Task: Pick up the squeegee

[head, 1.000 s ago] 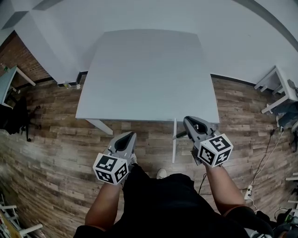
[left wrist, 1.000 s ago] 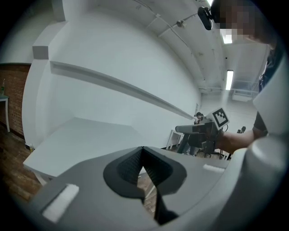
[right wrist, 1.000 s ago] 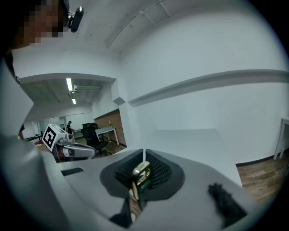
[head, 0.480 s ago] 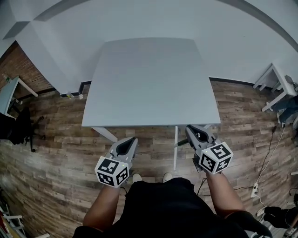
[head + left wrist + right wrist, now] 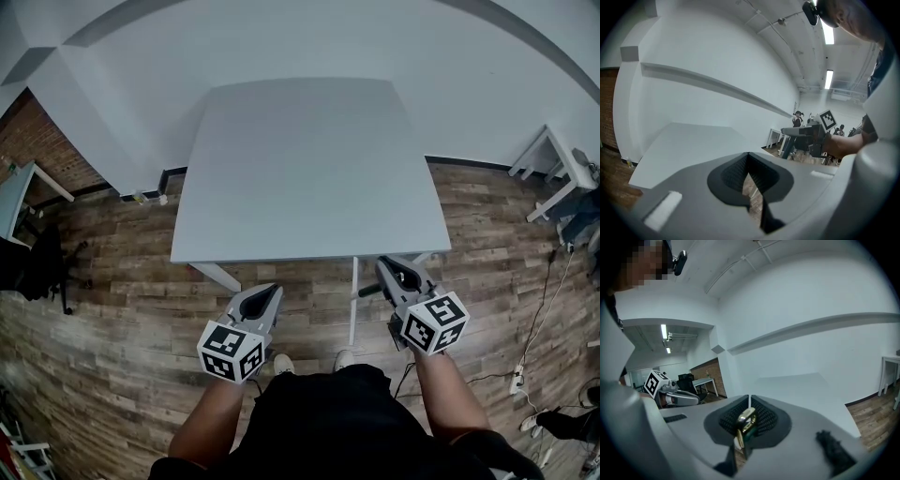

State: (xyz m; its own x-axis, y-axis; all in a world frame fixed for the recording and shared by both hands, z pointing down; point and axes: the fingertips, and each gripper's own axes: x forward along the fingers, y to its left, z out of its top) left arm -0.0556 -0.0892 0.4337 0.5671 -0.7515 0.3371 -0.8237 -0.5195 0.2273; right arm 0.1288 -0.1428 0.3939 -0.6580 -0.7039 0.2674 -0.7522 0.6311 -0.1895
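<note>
Both grippers hang over the wood floor (image 5: 112, 281), just short of the table (image 5: 300, 169). On the left gripper (image 5: 270, 292) the jaws meet at the tips, nothing between them. On the right gripper (image 5: 385, 266) they pinch the squeegee (image 5: 353, 302) by a brass-coloured part. Its long white bar hangs in the air just beside that gripper, between the two, off the table.

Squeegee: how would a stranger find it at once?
Look just below the big white table's near edge. The right gripper is shut on the squeegee: a long pale bar that, unlike the table legs, has a dark handle.
</note>
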